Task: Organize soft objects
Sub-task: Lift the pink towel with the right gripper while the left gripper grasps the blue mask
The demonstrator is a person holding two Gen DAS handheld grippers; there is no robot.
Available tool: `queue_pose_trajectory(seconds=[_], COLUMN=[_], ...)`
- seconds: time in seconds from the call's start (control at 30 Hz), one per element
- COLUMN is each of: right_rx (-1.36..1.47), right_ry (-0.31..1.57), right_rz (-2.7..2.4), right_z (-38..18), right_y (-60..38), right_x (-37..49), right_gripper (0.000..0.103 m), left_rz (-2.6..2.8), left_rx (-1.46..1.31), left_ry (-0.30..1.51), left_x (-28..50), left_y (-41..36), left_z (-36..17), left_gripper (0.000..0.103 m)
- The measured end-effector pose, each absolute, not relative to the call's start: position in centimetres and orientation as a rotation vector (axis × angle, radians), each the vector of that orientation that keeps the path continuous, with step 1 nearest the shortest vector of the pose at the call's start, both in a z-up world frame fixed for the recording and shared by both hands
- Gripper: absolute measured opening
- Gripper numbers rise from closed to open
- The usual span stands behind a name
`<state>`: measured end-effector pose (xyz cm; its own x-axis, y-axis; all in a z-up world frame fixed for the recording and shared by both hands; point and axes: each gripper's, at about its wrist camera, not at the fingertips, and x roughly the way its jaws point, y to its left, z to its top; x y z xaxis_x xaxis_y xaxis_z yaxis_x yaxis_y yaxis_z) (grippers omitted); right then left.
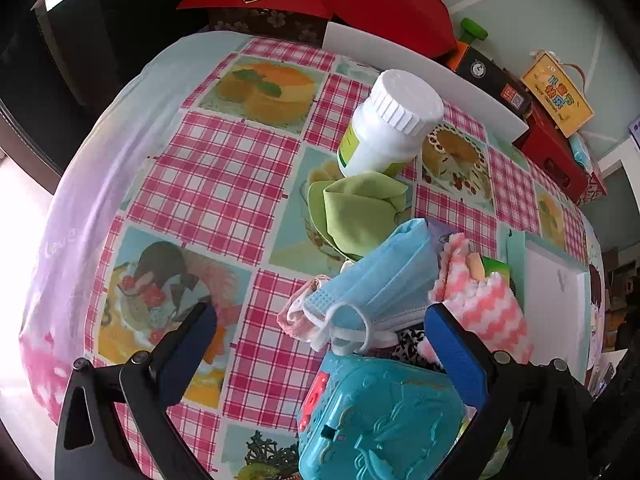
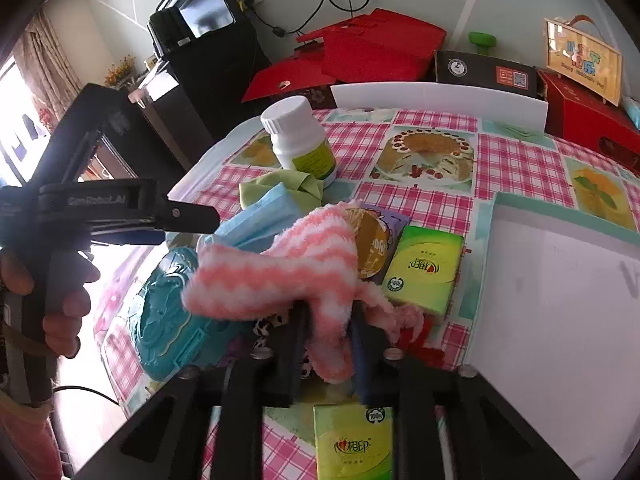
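My right gripper is shut on a pink-and-white zigzag fleece cloth and holds it above the pile; the cloth also shows in the left wrist view. My left gripper is open and empty, above a blue face mask and a teal plastic case. The left gripper also shows in the right wrist view, next to the mask. A green cloth lies beyond the mask, against a white pill bottle.
A white tray with a teal rim sits at the right. Green tissue packs and a purple packet lie by the pile. Red boxes and a white board stand at the table's far edge.
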<state>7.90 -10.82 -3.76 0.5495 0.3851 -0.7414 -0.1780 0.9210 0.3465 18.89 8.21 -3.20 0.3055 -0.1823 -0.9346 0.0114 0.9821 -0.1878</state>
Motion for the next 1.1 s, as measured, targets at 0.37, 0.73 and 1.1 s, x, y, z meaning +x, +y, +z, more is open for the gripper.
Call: queue_pose_trajectory(seconds=[0.37,0.73,1.1], right_rx=[0.288,0.334,0.364], right_ry=[0.852,0.793,0.781], right_rz=[0.317,0.251,0.199], right_z=[-1.8,-0.1,0.1], right_y=[-12.6,-16.0,-18.2], right_x=[7.3,6.7,6.3], right_gripper=[0.011,0.011,0.011], left_rz=[-0.156,-0.206,-0.245], left_rx=[-0.068,0.152,0.306], left_ry=[1.292,1.328,1.405], left_x=[21.0,22.8,23.1], left_y=[6.7,2.8,-0.3], left_z=[-3.7,-4.2,-6.2], left_gripper=[0.102,0.089,0.062])
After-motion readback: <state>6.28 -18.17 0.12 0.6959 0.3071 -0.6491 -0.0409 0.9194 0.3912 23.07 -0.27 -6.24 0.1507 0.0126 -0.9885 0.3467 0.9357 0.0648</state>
